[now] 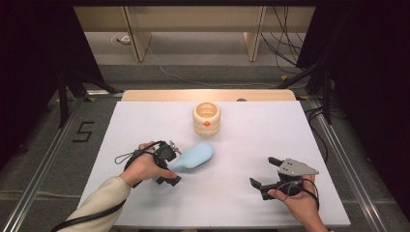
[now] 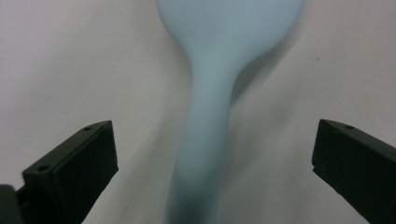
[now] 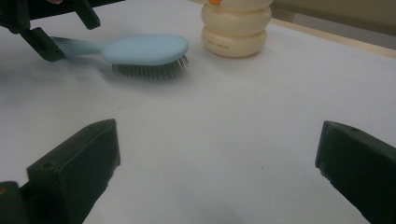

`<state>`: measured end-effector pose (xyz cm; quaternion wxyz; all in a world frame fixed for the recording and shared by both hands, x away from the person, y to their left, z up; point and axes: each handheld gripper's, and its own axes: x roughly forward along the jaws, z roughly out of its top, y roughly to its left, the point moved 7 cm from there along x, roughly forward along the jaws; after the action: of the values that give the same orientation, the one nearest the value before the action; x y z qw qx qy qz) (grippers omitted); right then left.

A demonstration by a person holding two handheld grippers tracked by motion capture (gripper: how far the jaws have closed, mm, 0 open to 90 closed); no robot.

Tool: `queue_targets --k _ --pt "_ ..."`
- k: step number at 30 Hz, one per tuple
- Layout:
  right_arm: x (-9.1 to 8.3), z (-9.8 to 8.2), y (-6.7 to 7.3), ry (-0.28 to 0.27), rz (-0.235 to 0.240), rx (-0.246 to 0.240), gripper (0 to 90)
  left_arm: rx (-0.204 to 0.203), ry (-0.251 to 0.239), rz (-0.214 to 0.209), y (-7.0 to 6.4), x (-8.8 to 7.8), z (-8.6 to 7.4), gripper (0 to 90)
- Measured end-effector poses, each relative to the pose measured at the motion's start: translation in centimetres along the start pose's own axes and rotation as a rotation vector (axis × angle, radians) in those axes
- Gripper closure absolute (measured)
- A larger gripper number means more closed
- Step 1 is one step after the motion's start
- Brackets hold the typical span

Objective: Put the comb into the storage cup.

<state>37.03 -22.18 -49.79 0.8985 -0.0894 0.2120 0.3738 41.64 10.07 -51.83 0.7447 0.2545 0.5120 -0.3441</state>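
Two grippers are over the white table [image 1: 145, 125], and the one that matters is the left gripper [image 1: 170, 163], which sits right at the handle end of a light blue hairbrush [image 1: 196, 156]. Its jaws stand wide, one on each side of the handle, with clear gaps between the pads and the plastic, so nothing is gripped. In the left gripper view the hairbrush [image 2: 210, 116] runs straight away from the camera, handle near, broad head far, its long axis in line with the tool. From above, that axis slants from the person's left hand [image 1: 145, 166] up and to the right, toward the cream-coloured ridged jar [image 1: 207, 118] standing farther back, well apart from the brush head. The brush lies bristles down on the sheet, as the right gripper view shows [image 3: 144, 49].

The right gripper [image 1: 270, 176] rests well off to the right, jaws wide and bare, pointing roughly toward the brush across open table. The left hand is much the nearer. A grasp, I judge, would need only a squeeze across the handle.
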Motion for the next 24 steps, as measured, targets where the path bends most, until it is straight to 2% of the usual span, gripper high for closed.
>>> queue_targets --k 12,14,17,24 --pt "0.0 0.0 0.0 -0.004 0.002 0.003 0.9 0.046 0.031 -0.006 0.4 0.2 0.8 0.9" --pt "0.0 0.0 0.0 -0.004 0.002 0.004 0.9 0.055 0.035 -0.013 0.5 0.3 0.8 2.9" --pt "0.0 0.0 0.0 -0.004 0.001 0.003 0.9 0.041 0.038 -0.031 0.4 0.4 0.9 6.4" --pt "0.0 0.0 0.0 -0.004 0.001 0.002 0.9 0.062 0.048 -0.034 0.6 0.5 1.2 15.1"
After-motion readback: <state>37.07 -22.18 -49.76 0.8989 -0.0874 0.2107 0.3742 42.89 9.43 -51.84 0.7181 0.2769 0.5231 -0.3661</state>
